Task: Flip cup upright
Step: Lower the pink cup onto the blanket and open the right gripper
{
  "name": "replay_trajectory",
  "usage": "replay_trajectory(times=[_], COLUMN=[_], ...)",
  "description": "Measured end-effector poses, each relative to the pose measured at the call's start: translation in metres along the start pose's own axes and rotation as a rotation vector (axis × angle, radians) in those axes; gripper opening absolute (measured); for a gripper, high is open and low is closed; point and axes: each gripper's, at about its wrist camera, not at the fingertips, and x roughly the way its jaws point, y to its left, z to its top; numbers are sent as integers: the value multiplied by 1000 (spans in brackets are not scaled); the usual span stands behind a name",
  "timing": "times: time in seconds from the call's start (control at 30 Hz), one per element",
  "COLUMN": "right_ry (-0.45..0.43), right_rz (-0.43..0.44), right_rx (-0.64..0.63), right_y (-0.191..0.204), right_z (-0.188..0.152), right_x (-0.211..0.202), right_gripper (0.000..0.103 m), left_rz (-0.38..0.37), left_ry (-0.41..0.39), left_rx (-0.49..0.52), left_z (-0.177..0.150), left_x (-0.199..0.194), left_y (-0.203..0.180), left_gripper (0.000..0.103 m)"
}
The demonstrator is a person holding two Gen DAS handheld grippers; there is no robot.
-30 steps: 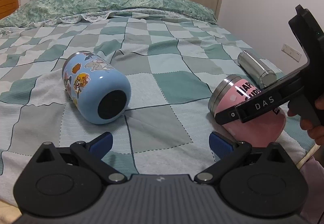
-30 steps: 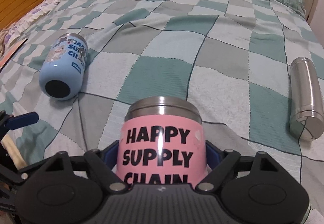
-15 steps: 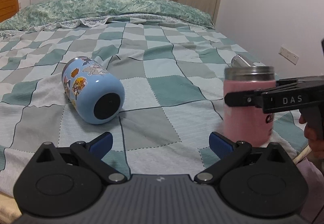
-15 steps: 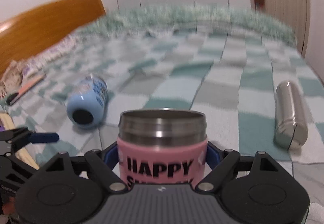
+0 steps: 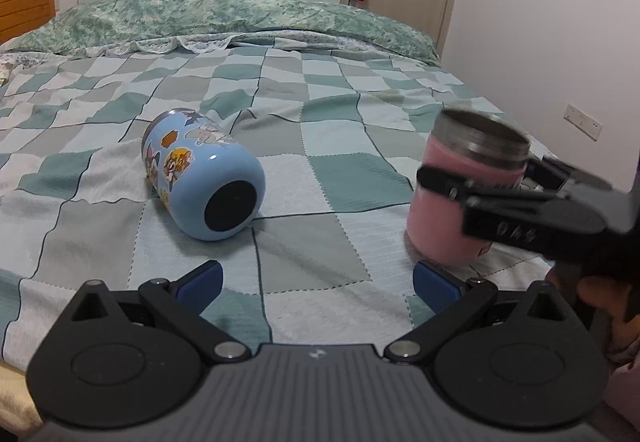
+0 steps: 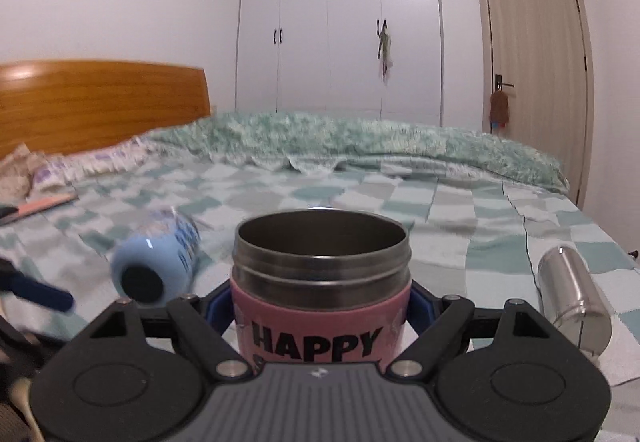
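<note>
Raised from lying to near upright, the pink cup [image 5: 460, 202] stands mouth-up, right of the blue cup [image 5: 200, 178], which lies on the checkered bed [image 5: 320, 122]. Left hand-held gripper [image 5: 316, 282] released. Right hand-held gripper [image 6: 320, 306] clenched around the pink cup. Steel flask [image 6: 572, 298] lies further right; wardrobe [image 6: 340, 22] behind.

The pink cup's [image 6: 322, 326] lower lettering hides behind the fingers' [image 6: 218, 308] housing.

Blue cartoon-print tumbler [image 5: 202, 178] lying on its side on the checkered bed [image 5: 320, 90], black base toward the camera; steel flask [image 6: 574, 296] also on its side, well apart; green pillow [image 5: 224, 16] at the head, wooden headboard [image 6: 100, 102], white wardrobe [image 6: 340, 22], door [image 6: 532, 74] behind.
</note>
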Motion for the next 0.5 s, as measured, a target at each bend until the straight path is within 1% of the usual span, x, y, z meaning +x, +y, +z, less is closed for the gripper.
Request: replay_trajectory(times=[0.03, 0.1, 0.27, 0.3, 0.33, 0.37, 0.4, 0.5], right_ry=[16, -5, 0, -6, -16, -31, -50, -99], right_rz=[1, 2, 14, 24, 37, 45, 45, 44], right_rx=[7, 5, -14, -1, 13, 24, 30, 17], right_y=[0, 1, 4, 2, 0, -2, -4, -9], right_z=[-5, -9, -13, -12, -10, -7, -4, 8], right_x=[3, -2, -11, -15, -20, -27, -35, -68], right_gripper=[83, 83, 83, 88, 96, 101, 103, 103], left_rz=[3, 9, 21, 26, 30, 32, 34, 23], left_ry=[2, 5, -2, -6, -10, -16, -25, -73], left_rx=[-1, -2, -6, -8, -9, -10, -11, -9], left_z=[0, -2, -3, -4, -4, -4, -3, -3], left_x=[0, 0, -5, -8, -11, -14, -19, -36], left_y=[1, 2, 0, -2, -4, -5, -8, -18], left_gripper=[103, 103, 103, 103, 103, 103, 103, 103])
